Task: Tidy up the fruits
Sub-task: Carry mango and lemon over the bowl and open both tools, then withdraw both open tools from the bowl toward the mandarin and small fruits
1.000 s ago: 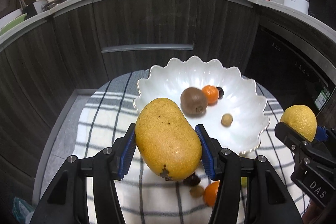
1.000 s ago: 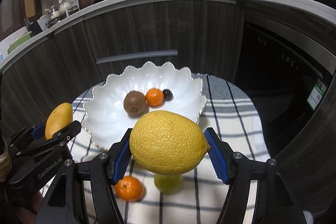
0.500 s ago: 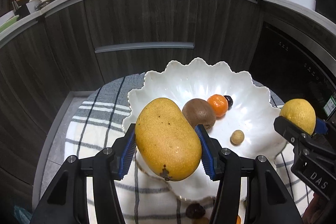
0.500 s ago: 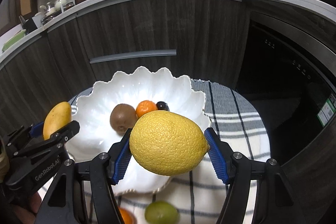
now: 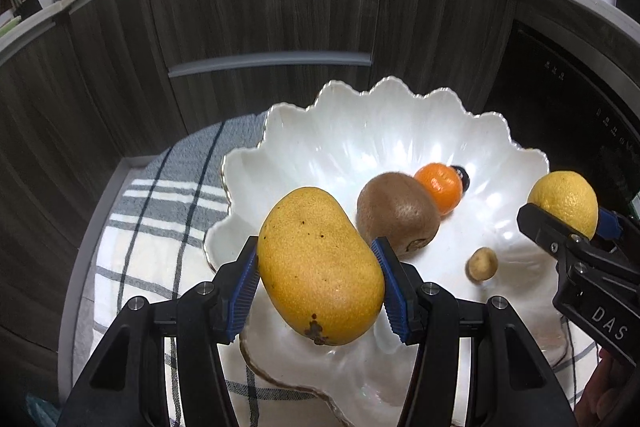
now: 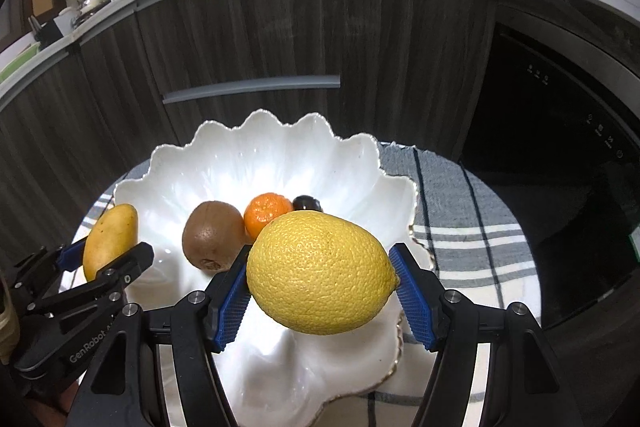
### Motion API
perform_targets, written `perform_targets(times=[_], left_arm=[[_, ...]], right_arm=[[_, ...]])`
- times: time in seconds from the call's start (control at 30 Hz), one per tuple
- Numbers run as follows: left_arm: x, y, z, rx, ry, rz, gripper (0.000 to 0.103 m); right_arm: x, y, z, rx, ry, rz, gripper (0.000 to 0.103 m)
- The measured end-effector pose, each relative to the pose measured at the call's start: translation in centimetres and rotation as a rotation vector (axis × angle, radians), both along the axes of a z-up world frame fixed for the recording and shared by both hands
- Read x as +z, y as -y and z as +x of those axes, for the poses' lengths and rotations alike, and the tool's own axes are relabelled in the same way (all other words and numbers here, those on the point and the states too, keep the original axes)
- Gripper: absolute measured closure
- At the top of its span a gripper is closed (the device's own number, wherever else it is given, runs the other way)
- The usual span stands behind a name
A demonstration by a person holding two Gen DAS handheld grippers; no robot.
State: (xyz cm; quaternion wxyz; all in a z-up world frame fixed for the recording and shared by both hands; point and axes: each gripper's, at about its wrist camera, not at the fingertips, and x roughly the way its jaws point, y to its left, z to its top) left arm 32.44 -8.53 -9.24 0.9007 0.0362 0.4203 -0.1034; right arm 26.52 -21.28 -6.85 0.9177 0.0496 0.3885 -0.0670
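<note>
My left gripper (image 5: pixel 318 287) is shut on a yellow mango (image 5: pixel 320 273) and holds it over the near left part of a white scalloped bowl (image 5: pixel 360 147). My right gripper (image 6: pixel 322 287) is shut on a yellow lemon (image 6: pixel 320 273) above the bowl's near side (image 6: pixel 256 163). In the bowl lie a brown kiwi (image 5: pixel 396 213), a small orange (image 5: pixel 439 185), a dark plum (image 5: pixel 460 173) and a small tan fruit (image 5: pixel 482 264). The right gripper with the lemon (image 5: pixel 564 203) shows at the left wrist view's right edge. The mango (image 6: pixel 111 245) shows at the right wrist view's left.
The bowl stands on a round table with a grey-and-white checked cloth (image 6: pixel 468 239). Dark wooden cabinets (image 5: pixel 260 19) curve close behind it, with a black appliance (image 6: pixel 560 131) at the right. Pans and bottles stand on the counter above.
Both grippers have moved forward and down over the bowl with their fruit. The loose fruits on the cloth have dropped out of view below.
</note>
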Motion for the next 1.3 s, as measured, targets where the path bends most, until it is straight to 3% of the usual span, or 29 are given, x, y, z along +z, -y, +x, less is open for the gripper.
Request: perform_targets(times=[0.03,0.13,0.23,0.3,0.33,0.37,0.53,0.87,1.3], left_arm=[[-0.1,-0.1,0.0,0.010,-0.009,-0.001,0.048],[-0.1,-0.4,-0.2,0.026,0.002,0.003,0.034],[0.1,-0.4,-0.3,0.018,0.003,0.018,0.031],[0.5,-0.5,-0.6,0.027,0.012,0.026,0.020],[0.8,-0.6,-0.9,0.045,0.023,0.030,0.012],[1.2,-0.7,-1.2,0.053,0.036,0.021,0.010],[3.1,-0.8,-2.6,0.046,0.062,0.008,0.010],[6.7,-0.9,-6.9,0.027,0.140,0.015,0.006],[7.6,-1.6,-11.6,0.020,0.159,0.014,0.006]], right_arm=[[-0.1,0.0,0.1,-0.002,-0.005,-0.005,0.036],[-0.4,-0.1,0.4,0.000,-0.027,-0.010,0.035],[-0.5,-0.1,0.5,0.004,-0.046,-0.009,0.034],[0.1,-0.1,0.1,-0.011,-0.023,-0.033,0.029],[0.4,-0.1,-0.1,-0.019,-0.009,-0.046,0.020],[0.9,-0.1,-0.4,-0.026,0.006,-0.058,0.016],[3.1,-0.4,-1.9,-0.041,0.054,-0.102,0.016],[5.8,-0.6,-6.6,-0.064,0.102,-0.093,0.016],[6.8,-0.8,-11.9,-0.086,0.115,-0.078,0.016]])
